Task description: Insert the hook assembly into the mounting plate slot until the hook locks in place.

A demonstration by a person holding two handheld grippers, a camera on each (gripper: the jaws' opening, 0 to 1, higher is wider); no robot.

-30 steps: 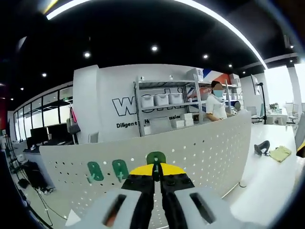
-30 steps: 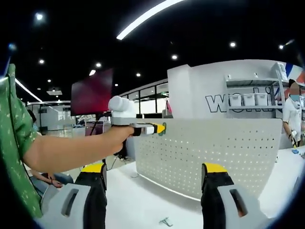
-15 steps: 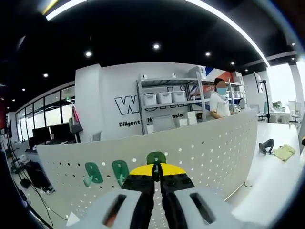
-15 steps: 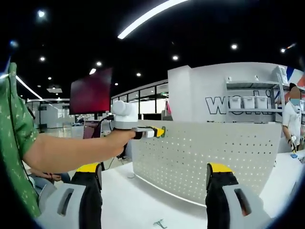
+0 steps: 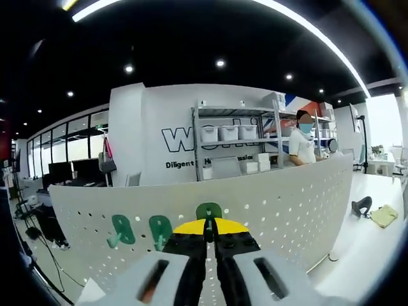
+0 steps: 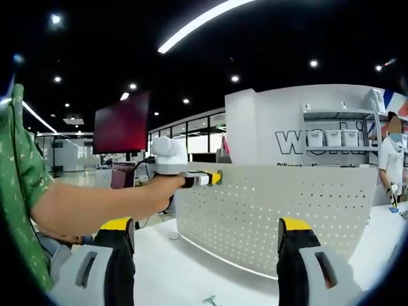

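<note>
A white perforated mounting plate (image 5: pixel 274 197) stands upright on the table. Two green hooks (image 5: pixel 121 229) (image 5: pixel 159 229) hang on its left part. My left gripper (image 5: pixel 209 228) is shut on a third green hook (image 5: pixel 208 211), held right against the plate's face below its top edge. In the right gripper view the same left gripper (image 6: pixel 213 178), held by a hand, presses the hook at the plate's (image 6: pixel 280 204) upper left corner. My right gripper (image 6: pixel 205 224) stands open and apart from the plate, with nothing between its fingers.
The white table (image 5: pixel 376 255) carries a dark tool (image 5: pixel 362 205) and a yellow cloth (image 5: pixel 385 215) at the right. A small metal piece (image 6: pixel 209 299) lies on the table before the plate. Behind stand a shelf rack (image 5: pixel 236 137) and a person in white (image 5: pixel 305 137).
The left gripper with its hook has shifted slightly sideways along the plate, staying shut. The right gripper remains open and nearly still.
</note>
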